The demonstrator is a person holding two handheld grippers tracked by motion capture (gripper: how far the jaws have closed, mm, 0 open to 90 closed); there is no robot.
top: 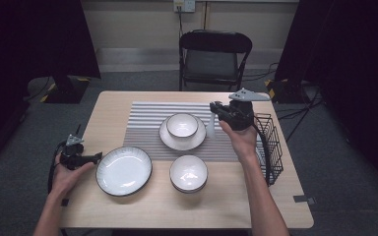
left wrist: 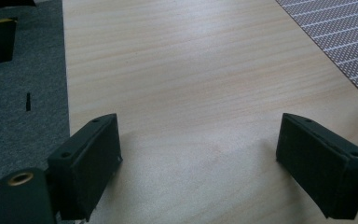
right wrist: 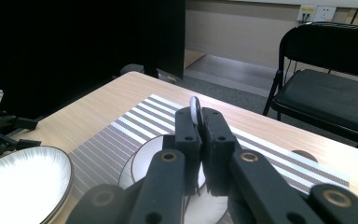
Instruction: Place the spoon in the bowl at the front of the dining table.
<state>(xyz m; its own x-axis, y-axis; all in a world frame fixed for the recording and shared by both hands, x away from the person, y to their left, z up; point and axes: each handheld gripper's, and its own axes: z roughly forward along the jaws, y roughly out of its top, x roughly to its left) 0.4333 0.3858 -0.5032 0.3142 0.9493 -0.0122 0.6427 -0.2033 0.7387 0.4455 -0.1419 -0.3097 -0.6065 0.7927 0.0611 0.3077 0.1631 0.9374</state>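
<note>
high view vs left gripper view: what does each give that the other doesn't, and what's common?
High view, not the other: the ribbed plate, the bowl on a saucer, the front bowl, the wire rack, the chair, and the right gripper shut on a white spoon-like piece.
Left gripper view, not the other: its jaws close up, wide open over bare wood, nothing between them.
Shared: the left gripper, the table, the striped mat, grey floor.

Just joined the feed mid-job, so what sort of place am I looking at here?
Probably a staged recording room, not a real dining room: black curtains flank the wooden table, which is laid with a striped placemat, bowls and plates. A folding chair stands behind it, and cables run across grey carpet.
</note>
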